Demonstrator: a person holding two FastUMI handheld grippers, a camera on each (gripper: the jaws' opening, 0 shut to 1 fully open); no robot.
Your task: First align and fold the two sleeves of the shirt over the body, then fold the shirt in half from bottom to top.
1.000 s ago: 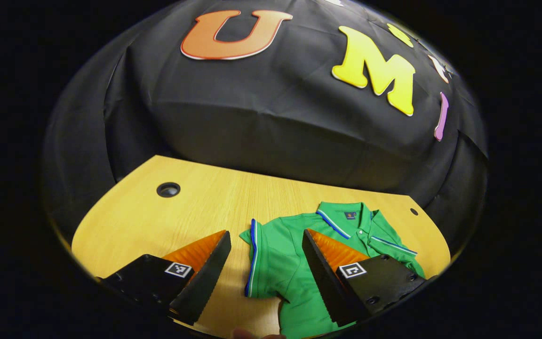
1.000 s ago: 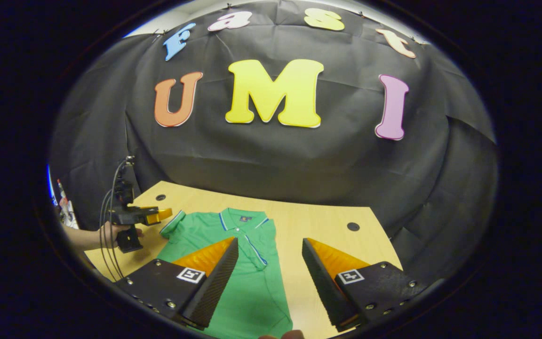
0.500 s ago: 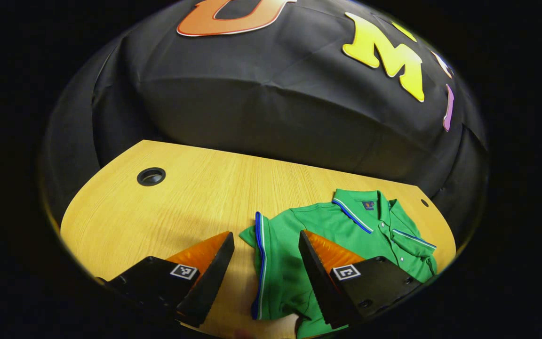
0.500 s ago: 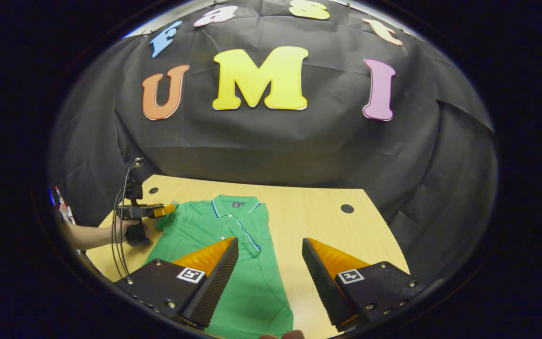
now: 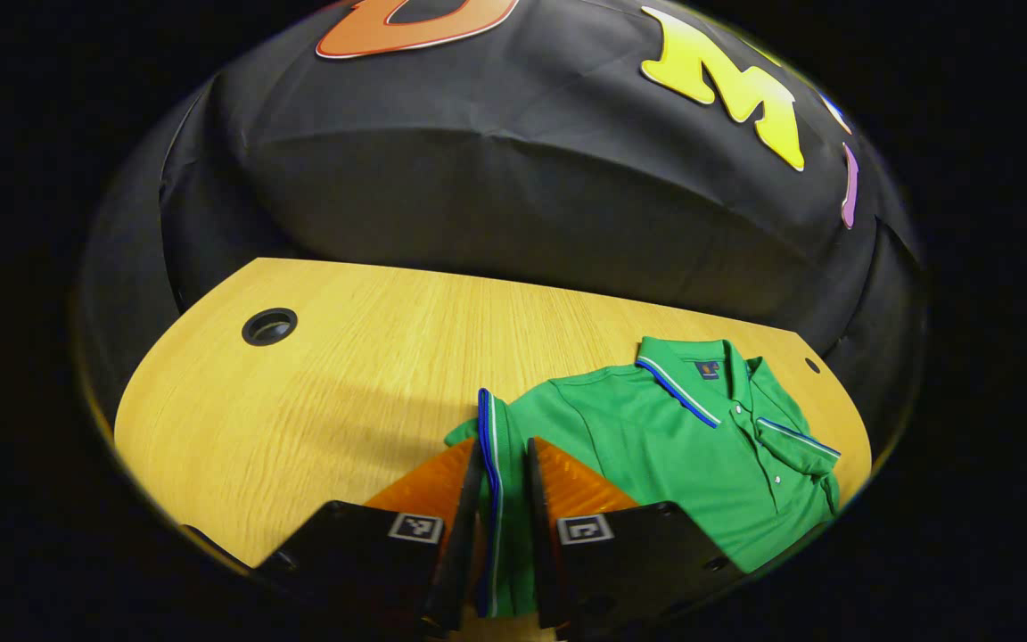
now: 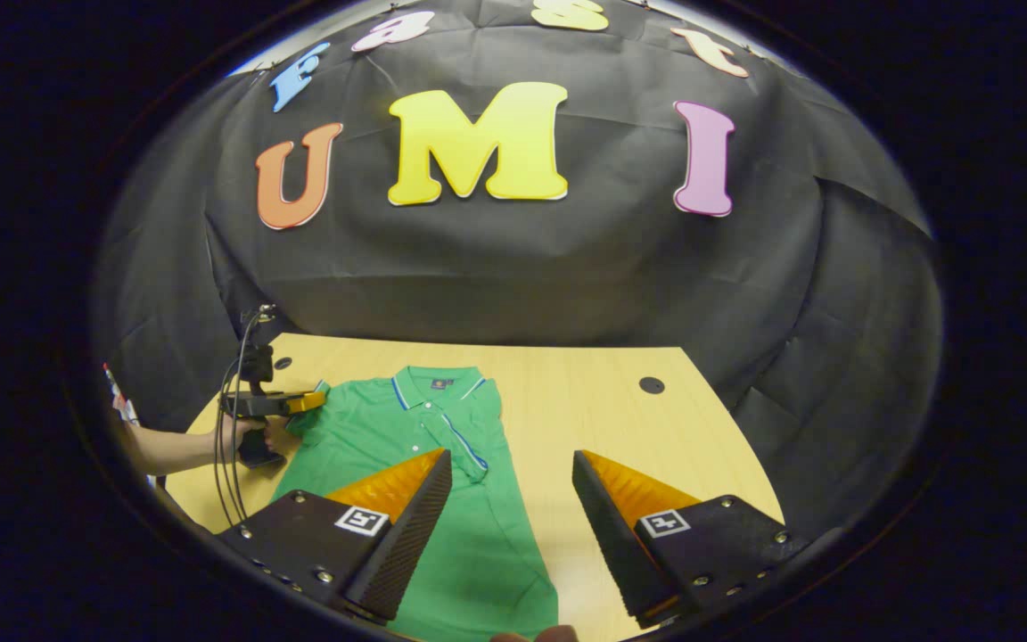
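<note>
The green polo shirt [image 5: 656, 446] lies flat on the wooden table [image 5: 317, 392], collar toward the far edge. Left gripper [image 5: 503, 464]: jaws clamped on the striped sleeve cuff [image 5: 488, 428]. Right gripper [image 6: 512, 473]: jaws wide, holding nothing, above the shirt's right side.

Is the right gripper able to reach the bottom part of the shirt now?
Probably yes. The right gripper is open and holds nothing, and the shirt lies flat on the table just ahead of its fingers, with nothing between them.
</note>
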